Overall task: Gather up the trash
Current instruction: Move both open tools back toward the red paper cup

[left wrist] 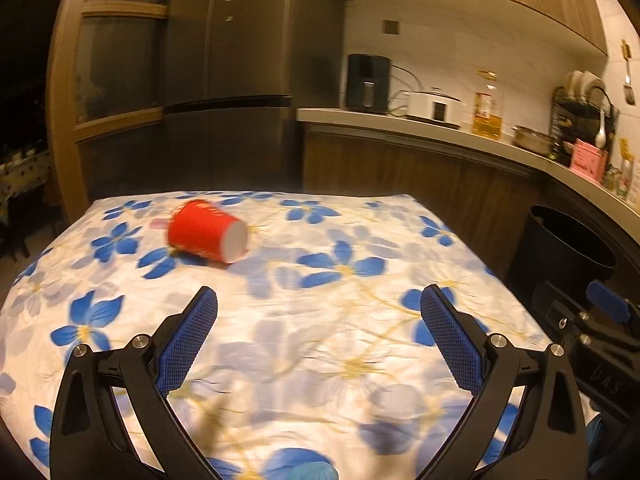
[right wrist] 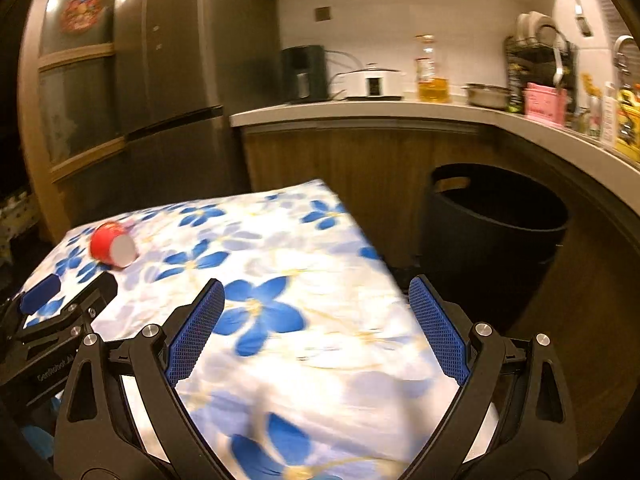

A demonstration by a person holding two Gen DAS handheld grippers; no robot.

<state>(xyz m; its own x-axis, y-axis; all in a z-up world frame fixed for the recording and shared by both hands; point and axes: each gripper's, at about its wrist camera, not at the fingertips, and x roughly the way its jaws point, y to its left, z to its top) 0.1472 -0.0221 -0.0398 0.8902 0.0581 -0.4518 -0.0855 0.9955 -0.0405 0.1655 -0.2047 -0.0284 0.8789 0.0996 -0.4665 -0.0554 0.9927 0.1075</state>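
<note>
A red paper cup (left wrist: 206, 232) lies on its side on the far left of the flowered tablecloth (left wrist: 320, 320), white base toward me; it also shows in the right wrist view (right wrist: 113, 245). My left gripper (left wrist: 319, 300) is open and empty, above the cloth, short of the cup and to its right. My right gripper (right wrist: 316, 294) is open and empty over the table's right part. A dark round bin (right wrist: 496, 224) stands on the floor right of the table; it also shows in the left wrist view (left wrist: 560, 252).
A kitchen counter (right wrist: 400, 114) runs behind and to the right, carrying a cooker (right wrist: 370, 80), an oil bottle (right wrist: 431, 72), a pot and a dish rack. A tall fridge (left wrist: 228, 80) stands behind the table. A small pink scrap (left wrist: 158, 224) lies beside the cup.
</note>
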